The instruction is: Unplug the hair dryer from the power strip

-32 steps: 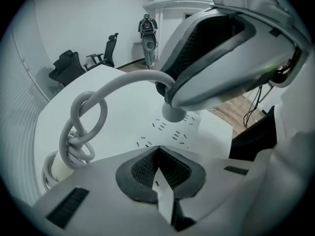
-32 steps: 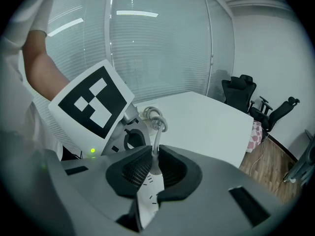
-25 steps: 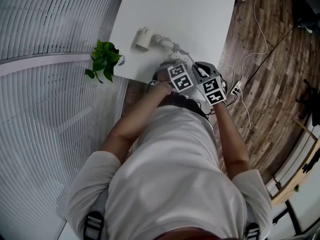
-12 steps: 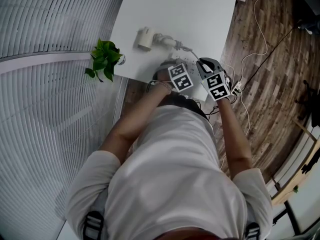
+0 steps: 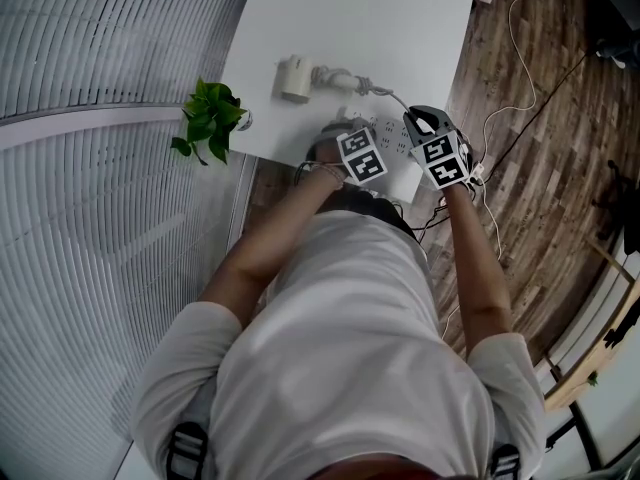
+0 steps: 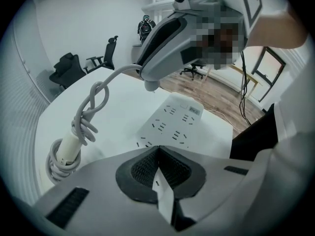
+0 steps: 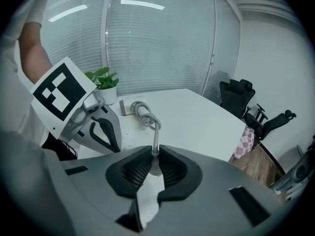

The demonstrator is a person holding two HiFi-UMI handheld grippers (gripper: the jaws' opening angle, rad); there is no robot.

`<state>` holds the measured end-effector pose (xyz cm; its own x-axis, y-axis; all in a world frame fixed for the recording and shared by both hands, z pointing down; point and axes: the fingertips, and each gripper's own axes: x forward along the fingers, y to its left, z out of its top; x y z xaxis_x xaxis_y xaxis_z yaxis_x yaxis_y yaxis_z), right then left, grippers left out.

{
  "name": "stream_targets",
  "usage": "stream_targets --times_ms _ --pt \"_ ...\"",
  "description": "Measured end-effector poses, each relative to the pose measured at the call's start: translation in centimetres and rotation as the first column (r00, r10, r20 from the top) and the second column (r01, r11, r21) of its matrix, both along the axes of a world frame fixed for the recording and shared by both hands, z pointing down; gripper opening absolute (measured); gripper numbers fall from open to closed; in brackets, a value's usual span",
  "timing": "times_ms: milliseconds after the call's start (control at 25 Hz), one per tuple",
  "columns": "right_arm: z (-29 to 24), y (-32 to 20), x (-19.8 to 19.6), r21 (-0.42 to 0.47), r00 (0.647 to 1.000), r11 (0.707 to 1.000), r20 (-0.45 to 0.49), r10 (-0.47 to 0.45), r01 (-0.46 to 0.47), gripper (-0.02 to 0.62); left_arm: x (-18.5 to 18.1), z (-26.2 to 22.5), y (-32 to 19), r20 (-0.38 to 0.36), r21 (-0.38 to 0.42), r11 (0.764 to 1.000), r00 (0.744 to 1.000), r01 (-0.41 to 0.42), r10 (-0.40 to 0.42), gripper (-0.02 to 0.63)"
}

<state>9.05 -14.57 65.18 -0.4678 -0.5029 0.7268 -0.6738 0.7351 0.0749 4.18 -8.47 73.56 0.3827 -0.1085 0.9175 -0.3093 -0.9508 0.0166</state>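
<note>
The white hair dryer (image 5: 293, 78) lies on the white table (image 5: 330, 18), its grey cable (image 5: 352, 85) knotted and running to my right gripper (image 5: 425, 123). That gripper (image 7: 155, 157) is shut on the dryer's plug (image 7: 155, 167). In the left gripper view the plug (image 6: 150, 85) hangs above the white power strip (image 6: 172, 124), clear of its sockets. My left gripper (image 6: 157, 146) is shut, pointing steeply down at the strip's near edge; whether it touches the strip I cannot tell. The power strip (image 5: 385, 130) shows between both grippers in the head view.
A small potted plant (image 5: 208, 118) stands at the table's left corner. Loose cables and a small adapter (image 5: 472, 175) lie on the wooden floor to the right. Black office chairs (image 7: 241, 100) stand beyond the table's far side.
My right gripper has moved to the right, away from the left gripper, taking the plug and cable with it. The left gripper has stayed put.
</note>
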Motion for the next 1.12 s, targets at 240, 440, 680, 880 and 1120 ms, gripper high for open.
stream_targets --times_ms 240,440,680,880,1120 --pt "-0.2 -1.0 0.4 0.013 1.000 1.000 -0.022 -0.003 0.004 0.060 0.0 0.1 0.1 -0.003 -0.002 1.000 1.000 -0.005 0.005 0.032" --pt "0.2 -1.1 0.5 0.008 1.000 1.000 -0.029 -0.012 0.012 0.060 -0.1 0.0 0.1 -0.006 -0.003 1.000 1.000 0.000 0.000 0.032" --pt "1.2 -1.1 1.0 -0.015 0.999 1.000 -0.038 -0.008 0.007 0.061 0.0 0.0 0.0 -0.008 -0.006 1.000 1.000 -0.001 0.001 0.032" --pt "2.6 -1.0 1.4 -0.036 0.999 0.999 -0.051 -0.007 0.006 0.060 -0.1 0.1 0.0 -0.007 -0.007 1.000 1.000 -0.004 0.004 0.032" --pt "4.0 -0.9 1.6 -0.054 0.998 0.998 -0.061 -0.016 0.012 0.061 -0.1 0.2 0.0 -0.010 -0.005 1.000 1.000 -0.004 0.004 0.032"
